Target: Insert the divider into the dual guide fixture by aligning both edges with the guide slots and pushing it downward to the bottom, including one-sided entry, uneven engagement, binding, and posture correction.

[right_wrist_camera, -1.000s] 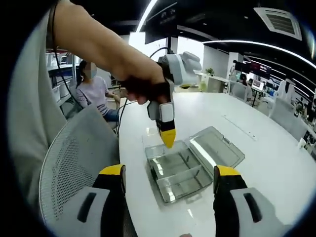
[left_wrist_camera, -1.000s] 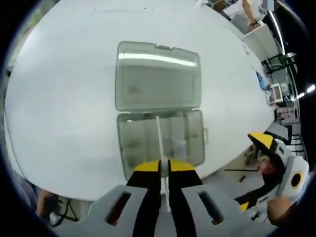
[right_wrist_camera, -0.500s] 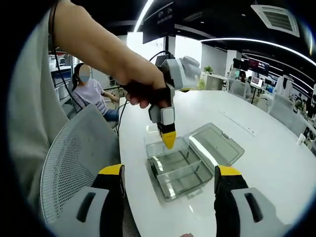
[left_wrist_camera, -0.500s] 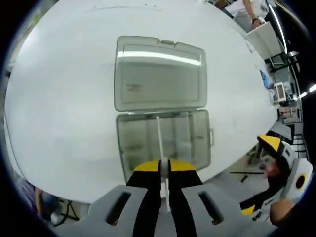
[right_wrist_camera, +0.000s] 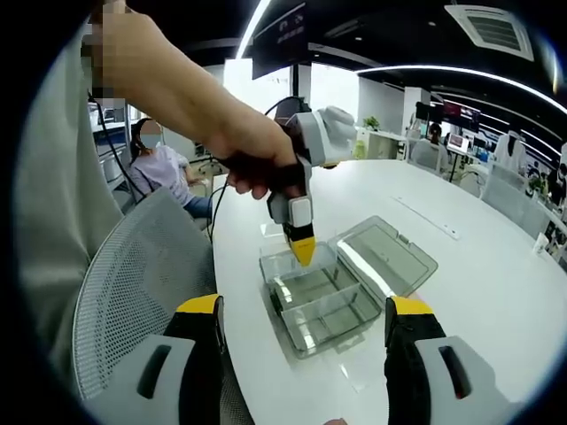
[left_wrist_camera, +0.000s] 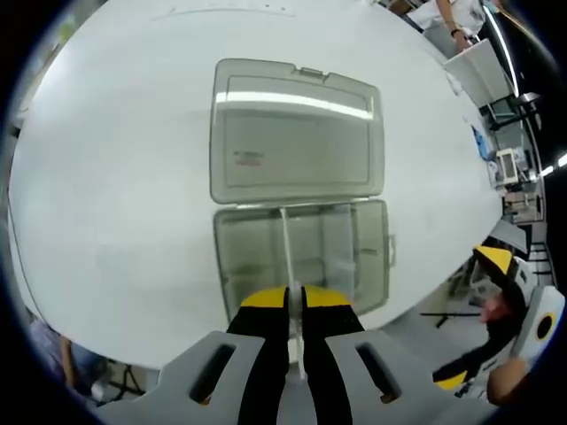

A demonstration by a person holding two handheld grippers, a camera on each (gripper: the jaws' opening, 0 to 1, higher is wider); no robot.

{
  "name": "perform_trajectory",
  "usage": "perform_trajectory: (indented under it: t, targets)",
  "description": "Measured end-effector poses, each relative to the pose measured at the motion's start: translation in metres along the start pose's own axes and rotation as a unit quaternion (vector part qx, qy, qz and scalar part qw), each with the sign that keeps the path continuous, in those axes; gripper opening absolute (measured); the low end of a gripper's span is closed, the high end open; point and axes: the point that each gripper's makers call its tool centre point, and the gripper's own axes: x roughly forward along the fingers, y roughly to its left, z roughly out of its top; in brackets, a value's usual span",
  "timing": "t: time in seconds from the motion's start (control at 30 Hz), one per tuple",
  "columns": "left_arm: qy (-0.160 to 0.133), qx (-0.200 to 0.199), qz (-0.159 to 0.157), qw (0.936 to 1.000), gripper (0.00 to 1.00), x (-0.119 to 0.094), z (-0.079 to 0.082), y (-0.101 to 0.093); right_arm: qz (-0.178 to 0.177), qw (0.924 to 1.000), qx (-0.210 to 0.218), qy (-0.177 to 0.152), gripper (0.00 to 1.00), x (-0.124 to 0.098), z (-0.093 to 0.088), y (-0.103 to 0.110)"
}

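Observation:
A clear plastic compartment box (left_wrist_camera: 252, 261) lies on the white table (left_wrist_camera: 115, 168) with its lid (left_wrist_camera: 297, 142) folded open beyond it. My left gripper (left_wrist_camera: 295, 299) is shut on a thin white divider (left_wrist_camera: 285, 243), seen edge-on and pointing down over the tray's middle. In the right gripper view a hand holds the left gripper (right_wrist_camera: 303, 251) just above the near end of the box (right_wrist_camera: 323, 305), whose lid (right_wrist_camera: 390, 257) lies to the right. My right gripper (right_wrist_camera: 304, 314) is open with nothing between its jaws, back off the table edge. One of its yellow fingertips (left_wrist_camera: 494, 258) shows at the right.
A grey mesh chair (right_wrist_camera: 133, 283) stands at the table's near edge, left of my right gripper. A seated person (right_wrist_camera: 159, 168) is behind it. The table (right_wrist_camera: 496, 310) stretches wide and bare to the right, with desks and screens far behind.
The box has grown slightly larger in the left gripper view as the camera crept closer. The left gripper still holds the divider over the tray; the right gripper stays open.

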Motion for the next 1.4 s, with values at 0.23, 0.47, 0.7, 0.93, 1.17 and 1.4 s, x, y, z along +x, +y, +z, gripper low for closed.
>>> perform_trajectory:
  t: [0.23, 0.47, 0.7, 0.93, 1.17, 1.4]
  targets:
    - [0.000, 0.000, 0.003, 1.0000, 0.01, 0.0033, 0.0027, 0.0017, 0.002, 1.0000, 0.005, 0.000, 0.72, 0.0003, -0.0026, -0.0001]
    - [0.002, 0.004, 0.007, 1.0000, 0.01, 0.0064, 0.0026, 0.0026, 0.002, 1.0000, 0.008, 0.000, 0.72, 0.0003, -0.0041, -0.0006]
    - [0.003, -0.001, 0.014, 0.9999, 0.01, 0.0086, 0.0015, 0.0086, 0.002, 0.9999, 0.010, -0.001, 0.72, -0.0005, -0.0058, -0.0014]
    - [0.003, -0.002, 0.012, 0.9999, 0.01, 0.0095, 0.0028, 0.0069, 0.002, 0.9999, 0.012, 0.000, 0.72, -0.0006, -0.0076, -0.0009]
    - [0.003, 0.002, 0.010, 0.9999, 0.01, 0.0091, 0.0035, 0.0024, 0.004, 0.9999, 0.012, 0.001, 0.71, 0.0000, -0.0074, -0.0005]
    - [0.003, 0.003, 0.018, 0.9998, 0.01, 0.0106, 0.0024, 0.0041, 0.003, 0.9999, 0.014, -0.001, 0.71, -0.0009, -0.0070, 0.0000]
